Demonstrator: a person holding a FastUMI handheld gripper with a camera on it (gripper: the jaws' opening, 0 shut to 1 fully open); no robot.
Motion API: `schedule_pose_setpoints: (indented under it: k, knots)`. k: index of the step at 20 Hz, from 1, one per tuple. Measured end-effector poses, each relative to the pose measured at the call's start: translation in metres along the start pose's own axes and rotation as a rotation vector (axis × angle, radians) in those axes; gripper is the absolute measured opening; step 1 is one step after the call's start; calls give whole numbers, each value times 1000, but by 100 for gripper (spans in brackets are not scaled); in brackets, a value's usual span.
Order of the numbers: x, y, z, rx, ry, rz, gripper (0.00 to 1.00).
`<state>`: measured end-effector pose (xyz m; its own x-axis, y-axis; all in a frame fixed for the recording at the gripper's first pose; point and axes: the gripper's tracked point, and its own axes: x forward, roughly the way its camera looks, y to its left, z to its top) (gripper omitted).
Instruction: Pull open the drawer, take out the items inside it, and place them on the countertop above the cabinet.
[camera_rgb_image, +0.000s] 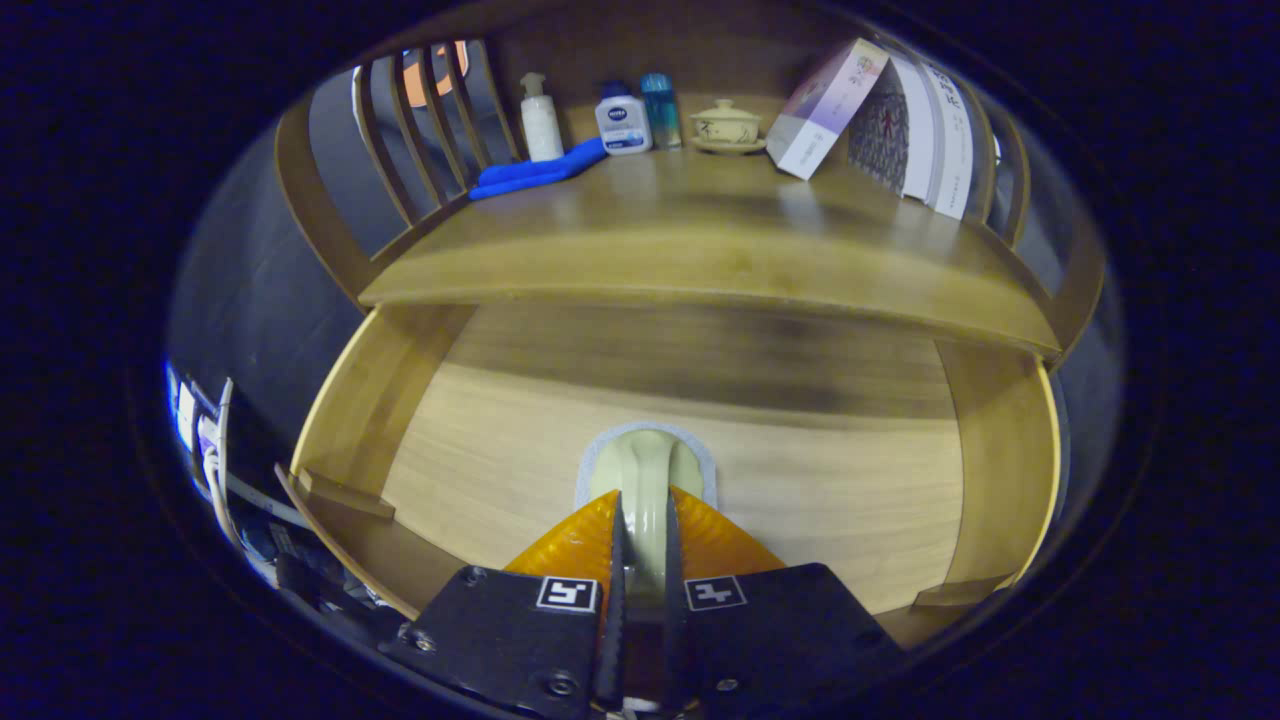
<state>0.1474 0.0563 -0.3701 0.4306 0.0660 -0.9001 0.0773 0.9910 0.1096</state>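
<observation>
Wooden drawer (480, 470) stands pulled out below the worktop (700, 250), its pale floor bare apart from one item. I see the hand-held gripper (645, 540) with its two orange fingers (575, 545) closed in on a pale green handle-like piece (648, 475); both fingers press against its sides, so I log it as clamped. The piece has a grey-white rim around its far end, and that end reaches just beyond the fingertips, over the drawer floor. Whether it is lifted or resting on the floor I cannot tell.

On the worktop, at the back: a white pump bottle (541, 120), a white bottle with a blue cap (622, 120), a small teal bottle (660, 108), and a lidded cup on a saucer (727, 125). A blue cloth (535, 172) lies near the left rail. Books (890, 125) lean at the right, one box-like volume (825, 110) tilted against them.
</observation>
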Motion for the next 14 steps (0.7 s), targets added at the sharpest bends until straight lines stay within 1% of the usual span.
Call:
schedule_pose_setpoints:
  k: [3, 9, 12, 14]
  knots:
    - [-23, 2, 18, 19, -46, 20, 19]
    - [-71, 18, 64, -1, -156, 69, 19]
    - [-88, 27, 88, -8, -201, 80, 19]
    - [-94, 26, 108, -5, -227, 72, 19]
